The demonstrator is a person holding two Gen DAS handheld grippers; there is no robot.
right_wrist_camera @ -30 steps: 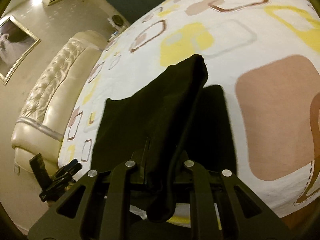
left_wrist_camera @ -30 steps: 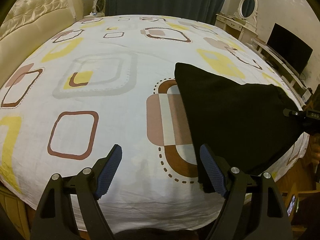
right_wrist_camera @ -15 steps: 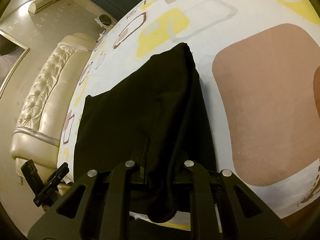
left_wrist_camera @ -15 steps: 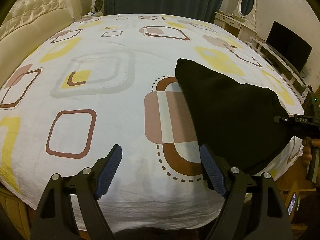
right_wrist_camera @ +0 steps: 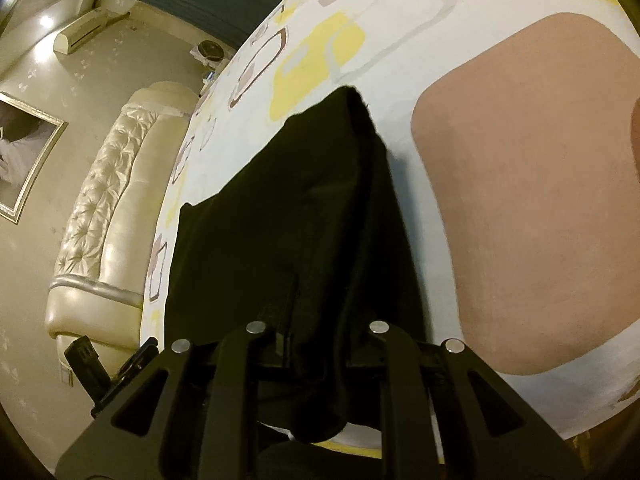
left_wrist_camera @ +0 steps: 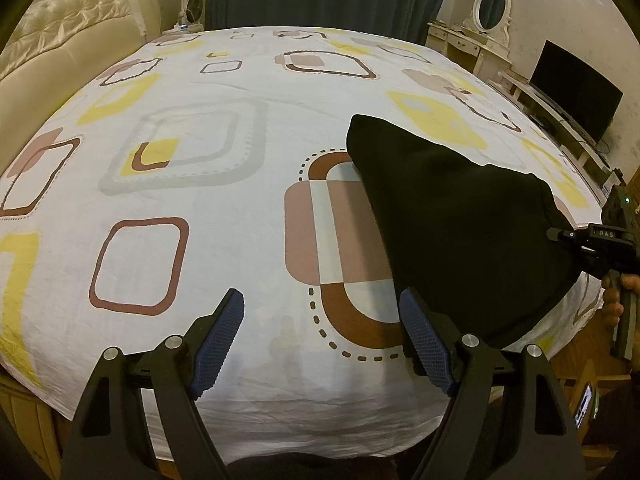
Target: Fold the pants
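At the far left a cream tufted leather headboard (left_wrist_camera: 60, 20) bounds the bed; across it spreads a white bedsheet printed with brown, yellow and grey rounded squares (left_wrist_camera: 200, 208), and over its near edge hangs the left gripper (left_wrist_camera: 322, 340), its blue ribbed pads (left_wrist_camera: 224, 328) well apart and holding nothing; its right pad sits just beside the near edge of the cloth, though I cannot tell whether they touch. To the right of it lies the black fabric pants (left_wrist_camera: 452, 232), already a compact dark shape near the right-hand edge of the bed; one corner rests flat on the sheet toward the middle, while the opposite end is lifted off the bed. That raised end is pinched in the right gripper (right_wrist_camera: 316, 344), whose jaws are closed on a bunched fold of the cloth, the fabric draping down between and below them.

By my reading a fold is under way, the right side carrying its edge while the left waits; the next move likely calls for laying the lifted end over the flat part with edges aligned, the free gripper pinning or smoothing the cloth; a slack drape could crease or slide.

Writing: the body of the right gripper carries small pale characters, seemingly "OAS", in the left view; a dark flat television screen (left_wrist_camera: 576, 88) at far right shows no text.
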